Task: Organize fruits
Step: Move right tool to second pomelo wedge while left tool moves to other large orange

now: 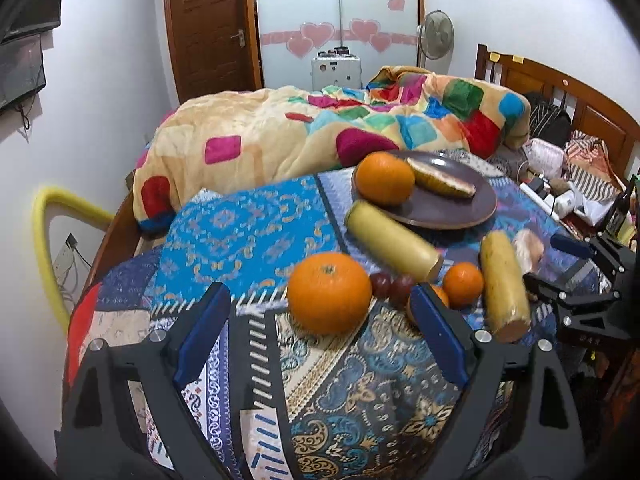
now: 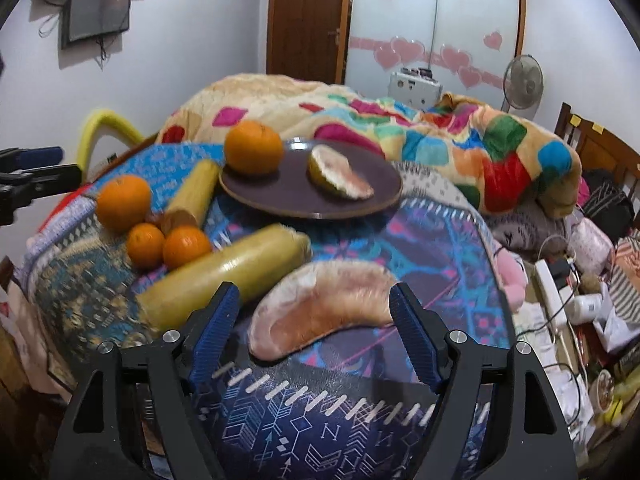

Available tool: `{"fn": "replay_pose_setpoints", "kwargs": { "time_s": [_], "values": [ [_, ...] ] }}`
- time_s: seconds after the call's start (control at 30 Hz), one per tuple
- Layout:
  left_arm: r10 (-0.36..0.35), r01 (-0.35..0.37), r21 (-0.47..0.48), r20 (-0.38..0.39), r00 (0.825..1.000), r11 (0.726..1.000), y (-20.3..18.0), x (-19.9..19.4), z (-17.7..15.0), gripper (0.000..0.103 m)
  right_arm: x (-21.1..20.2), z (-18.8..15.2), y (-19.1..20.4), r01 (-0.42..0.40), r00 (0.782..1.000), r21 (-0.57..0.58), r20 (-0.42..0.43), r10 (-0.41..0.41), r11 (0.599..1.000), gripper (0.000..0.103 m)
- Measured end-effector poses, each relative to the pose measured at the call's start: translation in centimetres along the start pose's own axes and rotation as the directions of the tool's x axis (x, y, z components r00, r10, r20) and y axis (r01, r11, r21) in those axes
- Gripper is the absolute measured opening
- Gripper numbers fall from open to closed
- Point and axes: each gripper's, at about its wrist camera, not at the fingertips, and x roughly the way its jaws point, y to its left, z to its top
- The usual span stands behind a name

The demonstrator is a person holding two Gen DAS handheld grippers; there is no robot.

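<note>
Lying on the patterned blue quilt, a pale pink curved pomelo wedge sits between the right gripper's parted blue fingers, unclamped. The left gripper spreads wide just short of a large orange; a dark round plate carries another orange.

in the left wrist view, a small orange is mostly hidden behind the left gripper's right finger; two dark red fruits sit partly behind the large orange. the right gripper is cut off at the picture's right edge. in the right wrist view, the pomelo segment and yellow roll are motion-blurred; the clutter on the right is too small to identify.
</note>
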Motion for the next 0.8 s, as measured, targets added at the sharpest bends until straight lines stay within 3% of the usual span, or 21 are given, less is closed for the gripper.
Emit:
{"fn": "replay_pose_setpoints", "kwargs": {
  "time_s": [0.2,0.43,0.73,0.8],
  "values": [
    [0.005,-0.006,-0.022,-0.026,1.000,1.000,0.6,2.1,-0.5,0.092,0.0,-1.0,-0.9,0.026,1.000,0.000,-0.012,-0.026,1.000,0.074],
    [-0.015,0.013,-0.038,-0.046,0.999,0.999,0.6,4.0,-0.5,0.092,-1.3,-2.4,-4.8,0.080,0.996,0.060,-0.049,-0.077,0.995,0.073],
    [-0.032,0.028,-0.056,-0.087,0.996,0.998,0.8,5.9,-0.2,0.084,0.2,-0.8,-4.1,-0.033,0.998,0.095,-0.041,0.037,0.995,0.073],
    [-0.045,0.039,-0.063,-0.095,0.994,0.997,0.9,6.3,-0.1,0.083,1.3,-0.5,-3.9,-0.038,0.998,0.093,-0.049,0.043,0.995,0.068]
  ]
}}
